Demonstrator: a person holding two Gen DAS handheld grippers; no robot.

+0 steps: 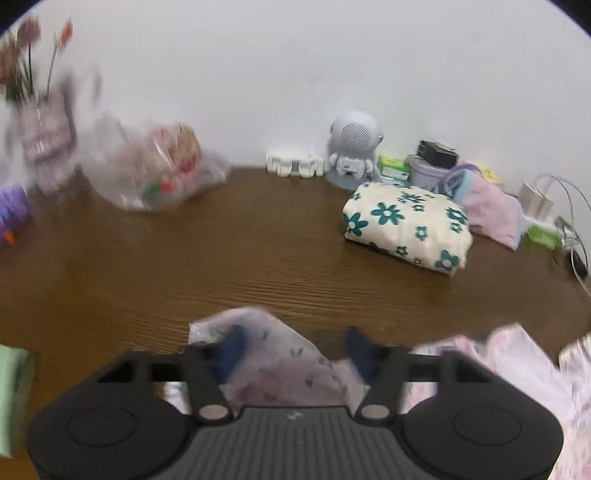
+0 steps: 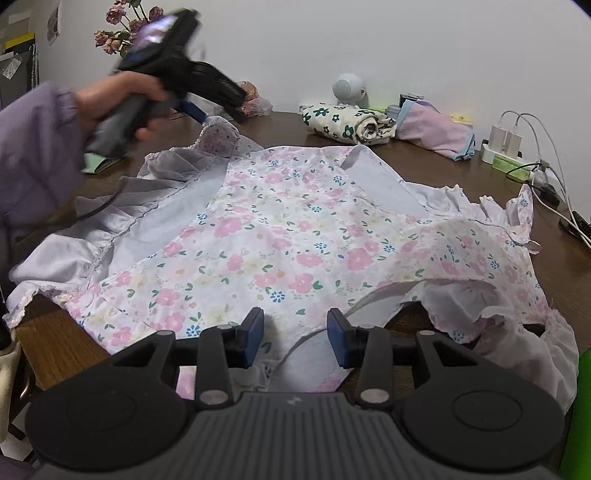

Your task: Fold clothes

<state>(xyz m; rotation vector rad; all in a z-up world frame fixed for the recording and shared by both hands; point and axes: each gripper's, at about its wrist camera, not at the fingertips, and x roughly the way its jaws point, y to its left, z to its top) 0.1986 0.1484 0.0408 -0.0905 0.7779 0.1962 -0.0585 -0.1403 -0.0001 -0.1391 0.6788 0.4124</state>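
Brown wood-grain table [image 2: 280, 125] set against a plain white wall carries the work, and at its near side lies the pink floral garment [image 2: 280, 243], spread mostly flat with its printed face up, ruffled pale edges turned over at the left and right, and wrinkles running through the middle. By the look of it this piece is not yet folded small: no neat crease or stacked layers show. The right gripper [image 2: 295, 338] hovers low over the near hem with its blue-padded jaws apart and nothing between them, cloth lying under and just beyond the tips. The left gripper [image 1: 295, 347], seen in the right wrist view held in a hand [image 2: 122, 99] with a lilac sleeve, sits at the garment's far left corner; its jaws look spread, and a raised point of floral cloth stands between them, but motion blur keeps me from telling whether a finger presses on it. Farther back, near the wall, two bundles already lie folded: a cream one with teal flowers [image 2: 347, 123] and, just beside it, a pink one with blue trim [image 2: 432, 133]. So part of the pile seems done, while the floral piece remains to fold. Behind them stand a small round robot figure [image 1: 352, 147], chargers with cables [image 2: 513, 144] and dried flowers [image 2: 125, 26].
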